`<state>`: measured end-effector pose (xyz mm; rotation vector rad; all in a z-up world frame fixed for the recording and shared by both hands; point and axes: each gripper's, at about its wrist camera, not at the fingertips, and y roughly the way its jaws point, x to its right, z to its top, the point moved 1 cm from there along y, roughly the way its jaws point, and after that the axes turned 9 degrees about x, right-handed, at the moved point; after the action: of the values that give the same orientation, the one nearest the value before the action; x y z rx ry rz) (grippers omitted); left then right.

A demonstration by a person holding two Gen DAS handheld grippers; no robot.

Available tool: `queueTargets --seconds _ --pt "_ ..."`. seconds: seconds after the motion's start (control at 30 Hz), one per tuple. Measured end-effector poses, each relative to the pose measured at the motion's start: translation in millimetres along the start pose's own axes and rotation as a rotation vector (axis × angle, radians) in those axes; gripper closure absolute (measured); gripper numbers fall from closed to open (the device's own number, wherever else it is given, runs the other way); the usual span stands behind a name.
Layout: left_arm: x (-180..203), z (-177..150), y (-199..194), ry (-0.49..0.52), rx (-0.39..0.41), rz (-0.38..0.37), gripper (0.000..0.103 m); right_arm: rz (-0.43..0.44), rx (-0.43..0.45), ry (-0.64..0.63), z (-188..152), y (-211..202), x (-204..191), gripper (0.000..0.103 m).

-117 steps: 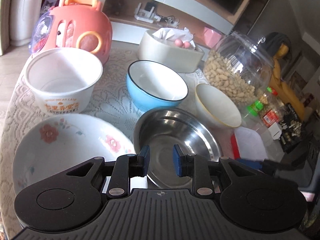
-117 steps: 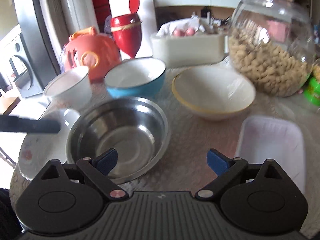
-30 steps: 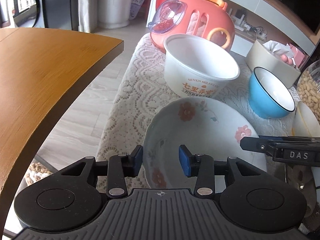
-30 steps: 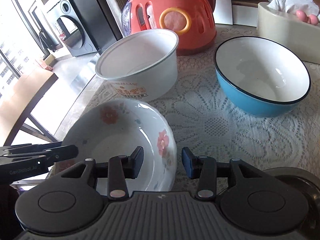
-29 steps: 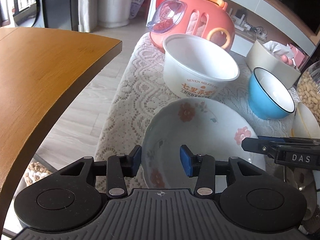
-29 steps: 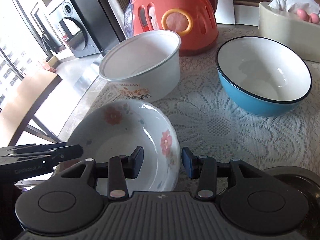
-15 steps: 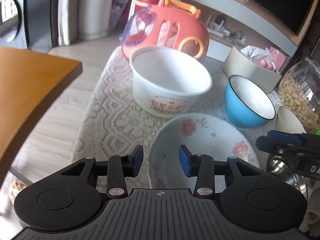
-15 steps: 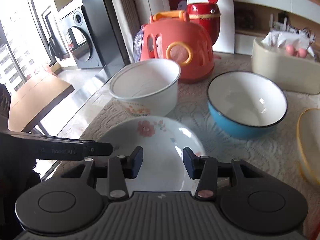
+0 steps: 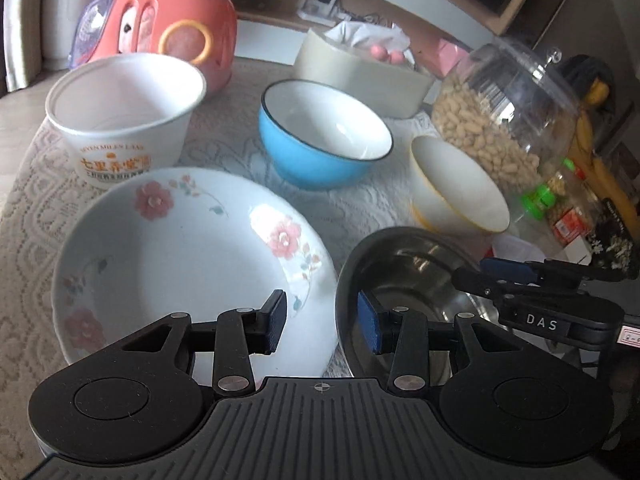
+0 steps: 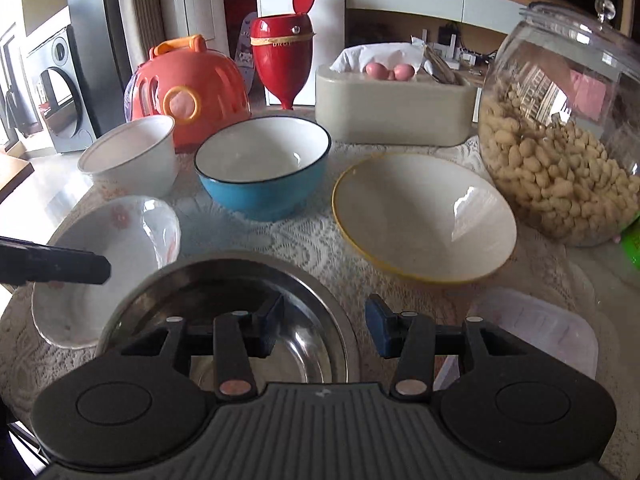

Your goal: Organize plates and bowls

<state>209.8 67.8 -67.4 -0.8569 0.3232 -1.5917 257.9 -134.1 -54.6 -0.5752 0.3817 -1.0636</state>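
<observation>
**Bowls and plate spread on lace cloth, both grippers empty**

We see five dishes on a lace cloth (image 9: 224, 148). Floral plate (image 9: 188, 256): white, shallow, glossy, pink flowers round the rim, at the near left. Steel bowl (image 10: 224, 292): round, shiny, dark inside, near centre, its rim just beside the plate's. Blue bowl (image 10: 262, 168): blue outside, white inside, thin dark rim, in the middle behind them. Yellow-rimmed bowl (image 10: 424, 216): cream, wide, tilted, right of the blue one. Paper tub (image 9: 120, 116): white, straight-sided, orange print, back left.

We hold the left gripper (image 9: 322, 322) over the gap where plate and steel bowl meet, jaws partly apart, nothing between them. The right gripper (image 10: 324, 326) hangs over the steel bowl's right rim, jaws likewise apart and empty.

Peanut jar (image 10: 560, 136) crowds the right side, just beside the yellow-rimmed bowl. Beige box (image 10: 394, 108) and orange toy (image 10: 188, 88) line the back. A clear tray (image 10: 536, 332) sits near right. Open cloth shows between blue bowl and steel bowl.
</observation>
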Motion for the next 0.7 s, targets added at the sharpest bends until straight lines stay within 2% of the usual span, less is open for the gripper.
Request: queueTargets --seconds 0.1,0.13,0.2,0.27,0.37,0.43,0.5,0.63,0.7 --pt "4 -13 9 -0.019 -0.042 -0.051 0.063 0.031 -0.056 0.048 -11 6 3 0.056" --pt "7 -15 5 -0.011 -0.026 -0.058 0.065 0.047 -0.073 0.068 -13 8 4 0.056" --pt "9 -12 -2 -0.023 -0.022 -0.074 0.064 0.076 -0.087 0.101 -14 5 5 0.055" --pt "3 -7 -14 -0.064 0.004 -0.088 0.065 0.098 -0.084 0.147 -10 -4 7 0.055" --pt "-7 2 -33 -0.108 0.043 -0.11 0.064 0.115 -0.022 0.171 7 -18 1 0.053" --pt "-17 9 -49 -0.11 0.086 -0.069 0.063 0.106 0.045 0.13 20 -26 -14 0.052" --pt "-31 15 -61 -0.134 0.115 -0.037 0.06 0.138 0.077 0.098 34 -26 -32 0.052" --pt "-66 22 -74 -0.158 0.139 0.057 0.059 0.2 0.061 0.067 48 -5 -71 0.052" --pt "-82 21 -71 -0.176 0.12 0.106 0.059 0.243 0.035 0.052 48 11 -90 0.053"
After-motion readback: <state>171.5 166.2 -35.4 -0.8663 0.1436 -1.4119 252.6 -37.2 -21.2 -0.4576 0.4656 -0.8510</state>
